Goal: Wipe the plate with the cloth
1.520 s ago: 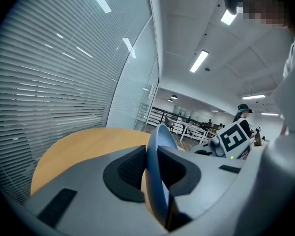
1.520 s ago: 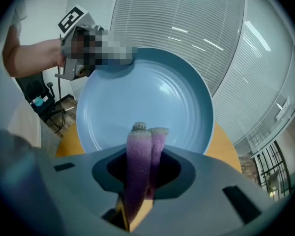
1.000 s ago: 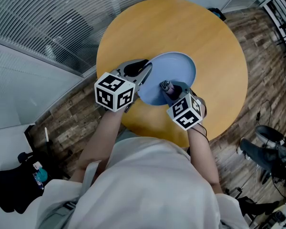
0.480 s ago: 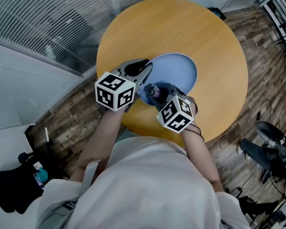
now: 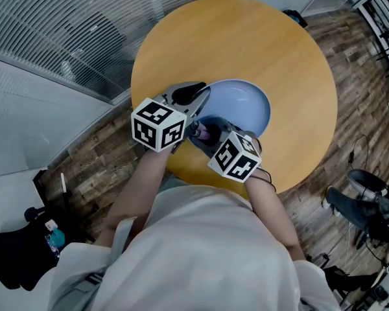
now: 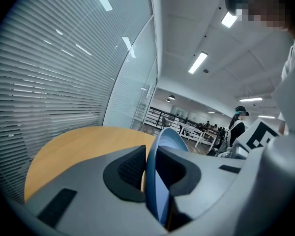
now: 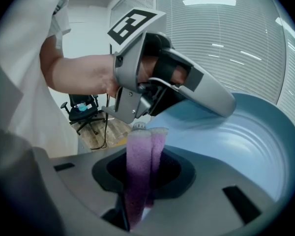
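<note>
Grey left gripper (image 5: 193,99): jaws clamped on left rim of blue plate (image 5: 246,105), at near edge of round wooden tabletop (image 5: 246,37). Right gripper (image 5: 206,133) just beside it: jaws closed on purple cloth (image 7: 137,166), cloth tip at plate's near-left rim. Most of plate face lies ahead and right of cloth.

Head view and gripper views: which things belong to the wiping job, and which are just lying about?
Job: plate, clamped in left gripper; cloth, clamped in right gripper.
Lying about: table; chair on the floor.
</note>
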A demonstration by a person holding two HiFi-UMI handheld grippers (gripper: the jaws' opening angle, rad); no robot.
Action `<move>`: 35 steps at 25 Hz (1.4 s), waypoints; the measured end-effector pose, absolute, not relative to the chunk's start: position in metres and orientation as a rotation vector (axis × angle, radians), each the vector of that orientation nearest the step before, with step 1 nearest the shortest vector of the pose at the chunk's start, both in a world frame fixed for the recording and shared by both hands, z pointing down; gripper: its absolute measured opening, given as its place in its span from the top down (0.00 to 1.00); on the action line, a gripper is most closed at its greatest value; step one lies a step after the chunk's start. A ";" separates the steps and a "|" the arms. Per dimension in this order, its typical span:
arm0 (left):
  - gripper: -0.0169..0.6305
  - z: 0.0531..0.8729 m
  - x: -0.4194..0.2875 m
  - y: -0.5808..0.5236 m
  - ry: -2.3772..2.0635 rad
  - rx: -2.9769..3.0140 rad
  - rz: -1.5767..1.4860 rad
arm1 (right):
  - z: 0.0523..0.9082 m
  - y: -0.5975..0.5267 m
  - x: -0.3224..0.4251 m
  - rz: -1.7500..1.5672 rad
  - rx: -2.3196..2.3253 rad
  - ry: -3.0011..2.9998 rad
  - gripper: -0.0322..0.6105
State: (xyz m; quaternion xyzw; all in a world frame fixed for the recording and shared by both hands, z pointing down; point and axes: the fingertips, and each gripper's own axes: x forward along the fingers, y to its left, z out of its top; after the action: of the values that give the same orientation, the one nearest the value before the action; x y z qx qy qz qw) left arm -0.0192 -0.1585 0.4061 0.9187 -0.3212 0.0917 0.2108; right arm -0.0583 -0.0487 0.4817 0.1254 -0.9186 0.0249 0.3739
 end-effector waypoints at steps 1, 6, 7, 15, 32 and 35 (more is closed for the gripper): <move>0.88 0.407 -0.019 -0.158 -0.890 2.552 0.257 | 0.484 -0.048 -0.058 0.061 0.309 -2.339 0.79; 0.88 0.412 -0.020 -0.160 -0.894 2.545 0.266 | 0.496 -0.050 -0.045 0.029 0.309 -2.266 0.79; 0.88 0.412 -0.021 -0.160 -0.898 2.544 0.267 | 0.498 -0.051 -0.042 0.023 0.313 -2.250 0.79; 0.88 0.410 -0.029 -0.163 -0.920 2.542 0.260 | 0.510 -0.061 -0.020 0.018 0.366 -2.168 0.79; 0.88 0.407 -0.034 -0.167 -0.936 2.562 0.282 | 0.514 -0.096 0.071 0.151 0.678 -2.019 0.79; 0.88 0.405 -0.037 -0.169 -0.947 2.564 0.283 | 0.515 -0.099 0.088 0.165 0.720 -1.980 0.79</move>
State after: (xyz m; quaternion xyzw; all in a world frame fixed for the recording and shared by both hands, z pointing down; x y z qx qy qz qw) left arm -0.0374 -0.1688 0.4049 0.9151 -0.3379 0.1011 0.1954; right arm 0.0882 -0.0988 0.5153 0.2965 -0.8158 0.0682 0.4918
